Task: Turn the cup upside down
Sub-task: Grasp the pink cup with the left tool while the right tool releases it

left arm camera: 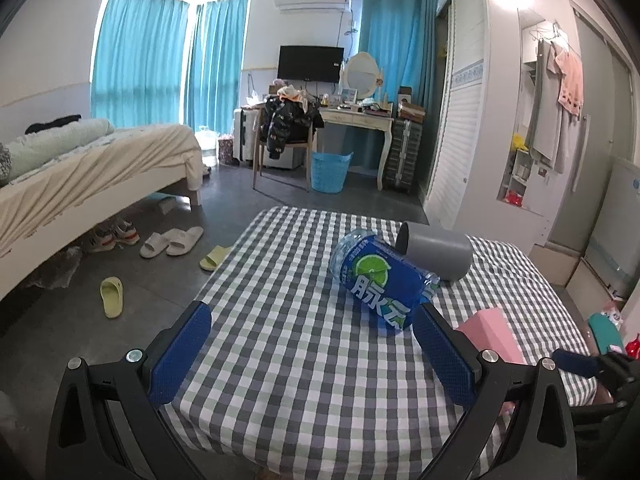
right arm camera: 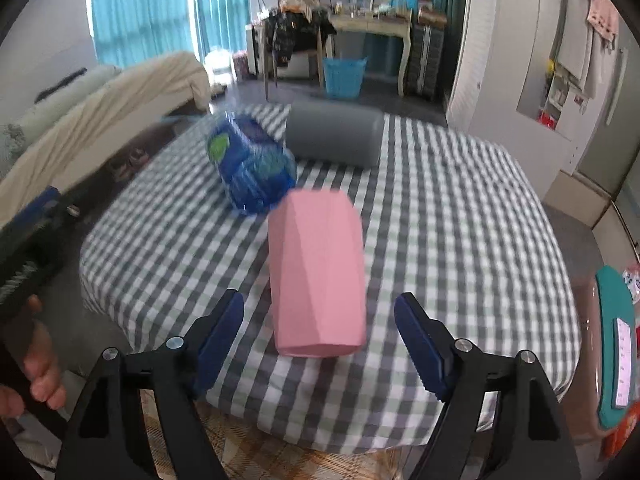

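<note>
The right tool (right arm camera: 319, 338), wide open and empty, straddles the near end of the faceted pink plastic cup (right arm camera: 318, 276), which lies lengthwise pointing away on the checked counter (right arm camera: 460, 240).

- Pink cup (left arm camera: 490, 330): in your left wrist view, your near finger hides its lower end.
- Blue bottle (right arm camera: 254, 164): smeared by blur in your right wrist view; label unreadable there. Its cap end is not visible in either view.
- Grey cup (left arm camera: 438, 250): the bottle covers part of its side.
- Teal object (right arm camera: 616, 344): cut off at the right edge; you cannot tell what it is.
- Your left hand (right arm camera: 38, 364): only a few fingers show at the left edge.
- Dressing-table clutter (left arm camera: 360, 106): too small to identify.
</note>
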Demonstrator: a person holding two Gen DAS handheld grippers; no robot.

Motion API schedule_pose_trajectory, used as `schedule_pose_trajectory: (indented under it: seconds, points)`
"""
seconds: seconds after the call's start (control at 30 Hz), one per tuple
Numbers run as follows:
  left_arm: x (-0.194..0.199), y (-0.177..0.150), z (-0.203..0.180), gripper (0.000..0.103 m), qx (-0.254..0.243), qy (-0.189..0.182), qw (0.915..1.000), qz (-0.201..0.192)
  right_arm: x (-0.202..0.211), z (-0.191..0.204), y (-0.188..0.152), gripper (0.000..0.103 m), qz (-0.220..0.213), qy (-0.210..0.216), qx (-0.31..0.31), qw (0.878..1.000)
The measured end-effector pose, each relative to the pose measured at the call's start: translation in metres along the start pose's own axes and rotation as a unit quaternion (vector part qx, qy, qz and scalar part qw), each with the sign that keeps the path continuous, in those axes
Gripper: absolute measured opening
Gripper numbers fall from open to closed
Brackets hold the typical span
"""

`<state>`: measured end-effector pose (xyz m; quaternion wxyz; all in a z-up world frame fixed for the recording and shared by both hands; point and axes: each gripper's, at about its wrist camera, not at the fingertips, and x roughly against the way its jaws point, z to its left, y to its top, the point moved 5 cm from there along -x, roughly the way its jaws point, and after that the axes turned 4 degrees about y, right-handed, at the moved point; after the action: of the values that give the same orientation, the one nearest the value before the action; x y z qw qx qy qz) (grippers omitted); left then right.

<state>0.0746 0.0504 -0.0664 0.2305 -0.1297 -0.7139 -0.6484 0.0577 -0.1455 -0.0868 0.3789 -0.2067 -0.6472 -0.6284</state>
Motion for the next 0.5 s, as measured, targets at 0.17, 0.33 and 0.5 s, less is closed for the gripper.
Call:
schedule_pose_trajectory:
  seconds: [0.17, 0.33, 0.5]
  points:
    - [0.006, 0.003, -0.023, 0.103, -0.01, -0.006, 0.9999, -0.003, 0.036, -0.03, 0.008, 0.078, -0.075, -0.01, -0.017, 0.997]
    - [0.012, -0.001, -0.059, 0.103, -0.032, -0.031, 0.999, 0.003, 0.06, -0.067, 0.008, 0.079, -0.135, -0.032, -0.044, 0.989]
    - [0.015, -0.009, -0.101, 0.103, -0.056, -0.051, 0.9971, 0.01, 0.065, -0.1, 0.0, 0.079, -0.152, -0.044, -0.064, 0.985]
